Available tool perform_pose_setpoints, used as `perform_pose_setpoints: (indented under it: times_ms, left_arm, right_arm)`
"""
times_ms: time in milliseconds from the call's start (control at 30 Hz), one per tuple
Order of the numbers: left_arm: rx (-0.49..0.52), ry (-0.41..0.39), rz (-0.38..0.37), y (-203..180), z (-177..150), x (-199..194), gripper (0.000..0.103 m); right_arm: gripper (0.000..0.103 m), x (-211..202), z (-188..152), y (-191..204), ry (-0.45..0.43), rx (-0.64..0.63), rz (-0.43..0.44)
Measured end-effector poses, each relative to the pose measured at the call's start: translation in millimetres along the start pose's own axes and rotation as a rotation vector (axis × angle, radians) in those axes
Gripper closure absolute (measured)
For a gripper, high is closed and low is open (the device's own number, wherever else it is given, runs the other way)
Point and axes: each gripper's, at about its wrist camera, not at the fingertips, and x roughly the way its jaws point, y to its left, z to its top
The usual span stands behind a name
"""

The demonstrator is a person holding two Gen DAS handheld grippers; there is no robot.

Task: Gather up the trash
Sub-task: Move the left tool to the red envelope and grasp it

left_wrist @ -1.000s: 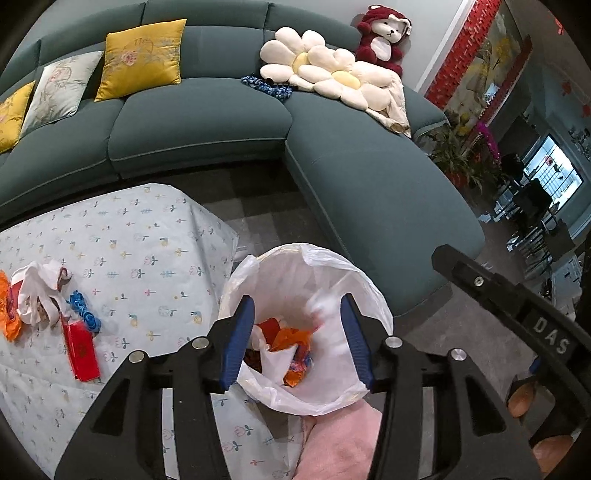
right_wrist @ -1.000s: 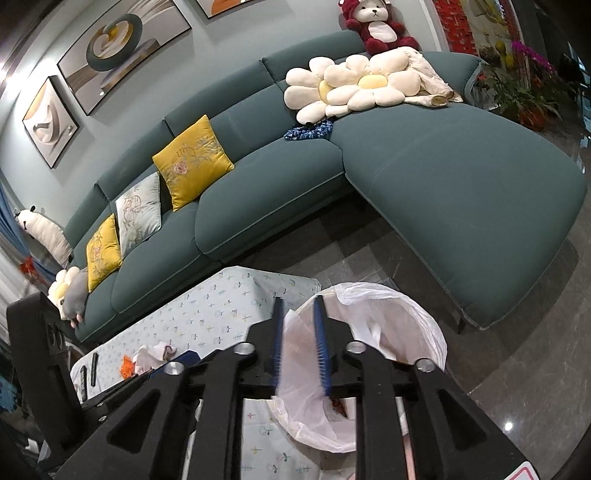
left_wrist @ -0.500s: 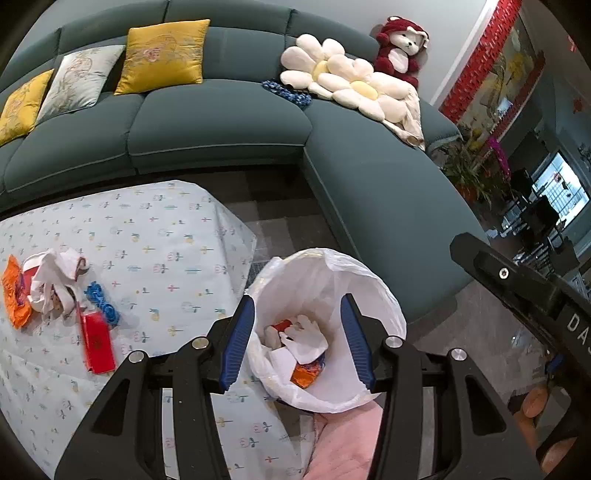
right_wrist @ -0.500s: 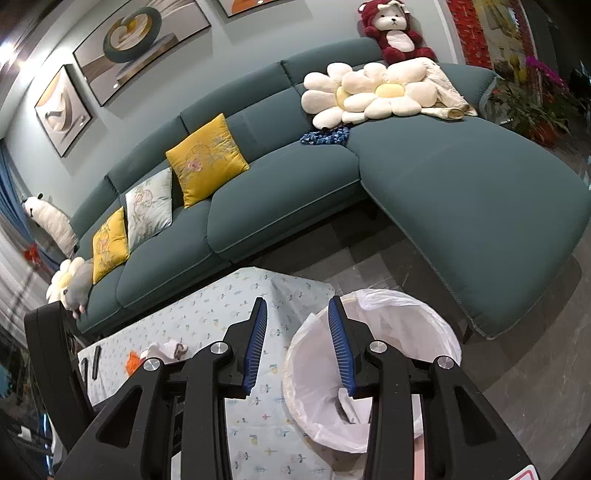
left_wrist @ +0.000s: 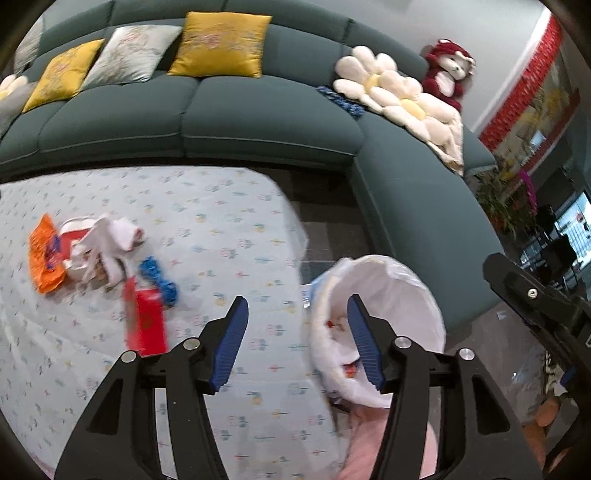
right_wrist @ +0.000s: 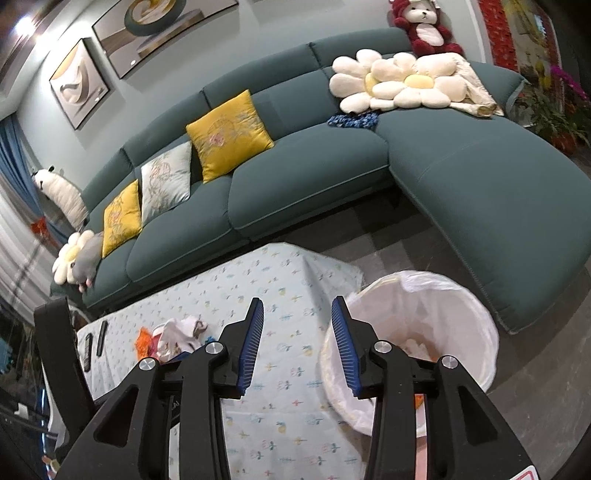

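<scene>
A home living room. A long teal corner sofa [right_wrist: 314, 173] carries yellow cushions [right_wrist: 229, 134], flower pillows [right_wrist: 391, 83] and a plush bear [right_wrist: 424, 26]. Framed pictures [right_wrist: 79, 83] hang on the wall above it, and a low bench [right_wrist: 266, 317] under a patterned cloth stands in front, beside a lined bin [right_wrist: 476, 314].

1. My left view smears with motion blur; the trash pile [left_wrist: 99, 254] on the tabletop [left_wrist: 221, 206] looks soft.
2. My right view is sharper, with ceiling glare top left.
3. Fisheye bends the sofa [right_wrist: 314, 166]; corners go black.
</scene>
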Motion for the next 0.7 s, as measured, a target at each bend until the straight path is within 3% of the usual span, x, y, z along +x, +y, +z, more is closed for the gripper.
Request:
perform_pose_setpoints:
  times_ms: [167,433,700]
  left_arm:
    - [-0.071,0.007,0.066,43,-9,5,0.038]
    - [-0.176,0.085,0.153,111,-29,29,0.038]
    - [-0.211,0.162,0.168,140,-34,66,0.039]
  right_arm:
    - [0.065,17,-11,22,0.044,-0.031,0.015]
    - [0.065,60,-35,52,0.141,-0.078,0.033]
    - [0.065,111,-54,75,0.244,-0.103,0.035]
